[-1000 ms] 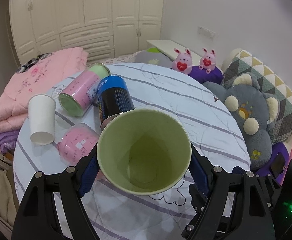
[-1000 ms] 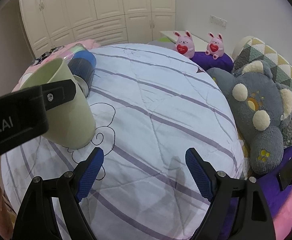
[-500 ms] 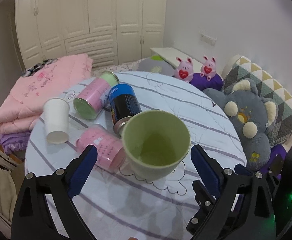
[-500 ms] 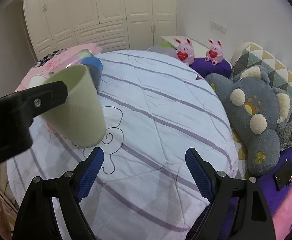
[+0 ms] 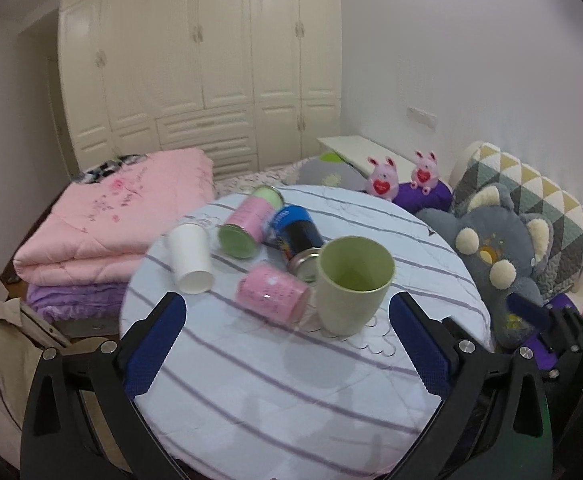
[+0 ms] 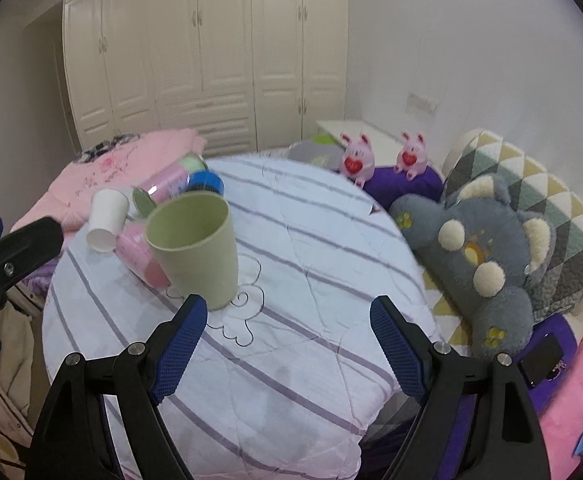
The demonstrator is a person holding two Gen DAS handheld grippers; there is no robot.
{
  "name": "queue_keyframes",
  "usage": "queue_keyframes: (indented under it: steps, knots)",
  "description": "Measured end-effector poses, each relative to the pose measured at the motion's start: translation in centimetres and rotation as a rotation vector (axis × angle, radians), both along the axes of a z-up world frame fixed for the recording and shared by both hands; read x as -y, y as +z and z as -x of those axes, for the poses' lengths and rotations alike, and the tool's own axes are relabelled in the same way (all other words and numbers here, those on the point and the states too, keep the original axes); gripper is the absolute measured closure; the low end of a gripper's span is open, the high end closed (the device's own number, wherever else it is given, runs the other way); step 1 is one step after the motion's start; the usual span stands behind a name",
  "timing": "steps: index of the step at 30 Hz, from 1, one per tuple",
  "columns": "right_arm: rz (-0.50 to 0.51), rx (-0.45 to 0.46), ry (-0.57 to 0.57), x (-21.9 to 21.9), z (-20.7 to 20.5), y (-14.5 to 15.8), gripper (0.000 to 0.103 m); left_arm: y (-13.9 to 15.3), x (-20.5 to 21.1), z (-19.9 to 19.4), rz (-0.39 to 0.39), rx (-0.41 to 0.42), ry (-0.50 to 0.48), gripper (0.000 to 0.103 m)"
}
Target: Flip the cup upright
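Note:
A light green cup (image 5: 351, 284) stands upright, mouth up, on the round table with a striped white cloth (image 5: 283, 392). It also shows in the right wrist view (image 6: 195, 250). My left gripper (image 5: 287, 344) is open and empty, pulled back from the cup with its blue pads wide apart. My right gripper (image 6: 287, 348) is open and empty, to the right of the cup and nearer the table's front. The left gripper's black finger (image 6: 15, 248) shows at the left edge of the right wrist view.
Behind the cup lie a pink can (image 5: 271, 296), a blue can (image 5: 297, 240), a pink-and-green can (image 5: 247, 222) and a white paper cup (image 5: 189, 258) on its side. A folded pink quilt (image 5: 111, 220) lies left; a grey plush (image 5: 491, 256) and pillow right.
The left gripper opened, let go of the green cup and drew back and up. The cup now stands alone on the table. The right gripper also pulled back a little.

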State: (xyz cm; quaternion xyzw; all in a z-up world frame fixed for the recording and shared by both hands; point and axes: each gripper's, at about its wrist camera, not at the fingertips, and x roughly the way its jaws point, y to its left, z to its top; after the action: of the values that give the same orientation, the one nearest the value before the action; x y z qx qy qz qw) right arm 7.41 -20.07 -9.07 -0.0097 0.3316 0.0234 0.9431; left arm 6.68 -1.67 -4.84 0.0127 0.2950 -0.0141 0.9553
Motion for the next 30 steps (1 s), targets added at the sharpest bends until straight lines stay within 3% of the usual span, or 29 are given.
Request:
queue_keyframes:
  steps: [10,22,30]
  knots:
    - [0.025,0.211,-0.003,-1.7,4.3,3.6,0.018,1.9,-2.2,4.3,0.005,0.114,0.001,0.0]
    - [0.022,0.322,-0.008,-2.3,7.0,4.8,0.018,3.3,-2.6,7.4,0.005,0.257,-0.013,0.0]
    - [0.044,0.393,0.006,-3.1,7.8,5.0,0.018,3.3,-2.3,8.1,0.013,0.302,-0.02,0.0]
